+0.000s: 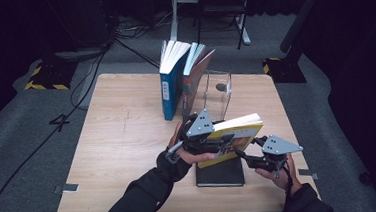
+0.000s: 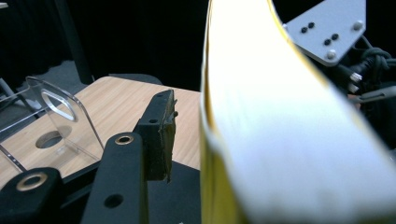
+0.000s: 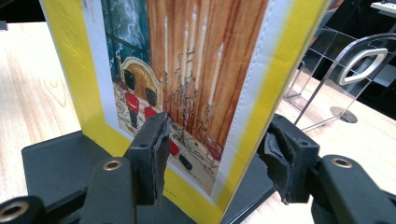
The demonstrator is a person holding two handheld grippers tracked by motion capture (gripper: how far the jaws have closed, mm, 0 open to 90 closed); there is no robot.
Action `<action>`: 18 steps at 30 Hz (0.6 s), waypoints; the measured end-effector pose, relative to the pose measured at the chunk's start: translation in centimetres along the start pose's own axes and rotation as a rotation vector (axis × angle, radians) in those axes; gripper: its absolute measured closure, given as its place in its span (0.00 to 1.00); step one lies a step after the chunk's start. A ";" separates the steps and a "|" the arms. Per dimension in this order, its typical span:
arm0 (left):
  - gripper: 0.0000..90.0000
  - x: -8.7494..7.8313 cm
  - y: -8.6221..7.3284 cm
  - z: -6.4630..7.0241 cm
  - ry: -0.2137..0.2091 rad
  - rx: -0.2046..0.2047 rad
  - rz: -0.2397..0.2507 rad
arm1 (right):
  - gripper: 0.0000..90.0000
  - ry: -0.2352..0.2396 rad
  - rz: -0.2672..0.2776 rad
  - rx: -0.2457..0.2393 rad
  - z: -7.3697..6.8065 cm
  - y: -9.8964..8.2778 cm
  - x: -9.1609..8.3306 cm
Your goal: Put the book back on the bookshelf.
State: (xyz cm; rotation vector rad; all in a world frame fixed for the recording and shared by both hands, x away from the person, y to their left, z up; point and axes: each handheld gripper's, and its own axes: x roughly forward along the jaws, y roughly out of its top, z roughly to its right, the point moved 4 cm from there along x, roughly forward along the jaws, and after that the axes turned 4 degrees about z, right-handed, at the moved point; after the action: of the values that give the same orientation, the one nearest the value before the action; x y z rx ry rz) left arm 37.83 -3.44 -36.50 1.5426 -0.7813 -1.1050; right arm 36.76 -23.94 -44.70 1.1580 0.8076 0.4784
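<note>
yellow glossy hardback book point(image 1: 235, 135) tilted above a flat black book point(image 1: 221, 173); right tongs point(image 3: 212, 161) clamp its cover, left tongs point(image 1: 213, 142) loose around the white page edge.

Held item: yellow-bordered picture book point(image 3: 187, 79), standing nearly upright, slightly tilted; front cover faces the camera.
Cover art: brown curtain, tall white candles, small figures in red coats.
Right gripper point(image 3: 215, 161): its two black jaws straddle the book's lower corner; left pad lies against the cover, right pad sits at the spine edge, with contact there not clearly visible.
Beneath: black flat book point(image 3: 56, 163) lying on the wooden table point(image 3: 32, 84), the yellow book's lower edge above it.
Right background: clear acrylic book stand point(image 3: 345, 79) with oval cut-out, near but apart.
</note>
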 end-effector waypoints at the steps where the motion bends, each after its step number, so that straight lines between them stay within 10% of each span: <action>1: 0.59 0.0 0.1 0.0 0.002 0.001 -0.003 | 0.49 0.001 -0.001 -0.001 0.0 0.0 0.0; 18: 0.76 0.5 0.8 -0.1 0.008 0.028 -0.012 | 0.48 0.008 -0.003 0.010 0.1 -0.1 0.0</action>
State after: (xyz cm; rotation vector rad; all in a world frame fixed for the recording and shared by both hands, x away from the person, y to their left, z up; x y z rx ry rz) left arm 38.13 -4.04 -35.83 1.5765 -0.7858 -1.1005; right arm 36.82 -24.08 -44.74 1.1646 0.8196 0.4774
